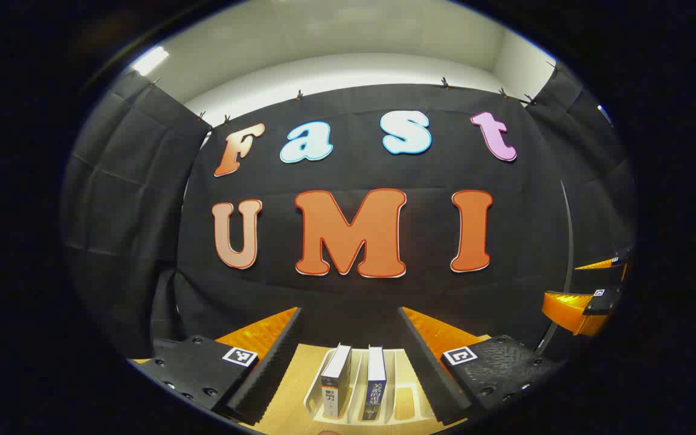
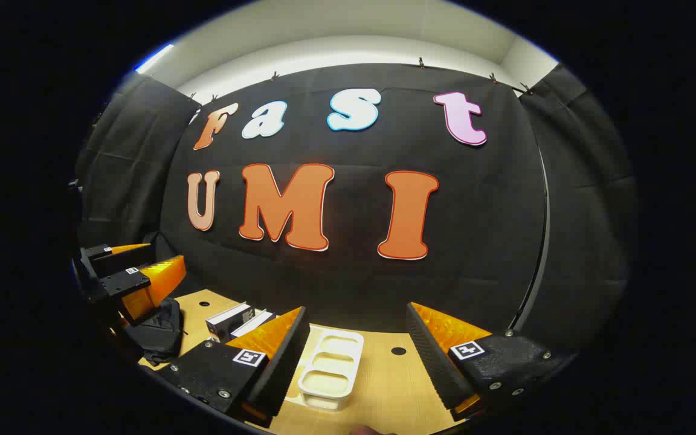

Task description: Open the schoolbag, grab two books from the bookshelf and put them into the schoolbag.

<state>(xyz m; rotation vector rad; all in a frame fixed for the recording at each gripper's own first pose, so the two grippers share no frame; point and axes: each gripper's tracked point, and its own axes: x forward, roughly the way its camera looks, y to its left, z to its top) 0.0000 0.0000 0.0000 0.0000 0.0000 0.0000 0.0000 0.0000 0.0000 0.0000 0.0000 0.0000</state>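
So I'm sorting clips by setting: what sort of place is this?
Probably a recording booth, not a home: black cloth walls, a wooden table with a white book rack, two books and a dark bag.

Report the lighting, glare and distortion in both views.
Left gripper view: bright ceiling light top left, strong fisheye bend, books sharp and evenly lit. Right gripper view: the same curved warp, white rack softly lit without glare, the dark bag lost in shadow.

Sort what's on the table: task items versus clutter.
Task items: two books upright in the white rack; dark schoolbag; left gripper; right gripper.
Clutter: none that I can see; the wooden table carries nothing else.
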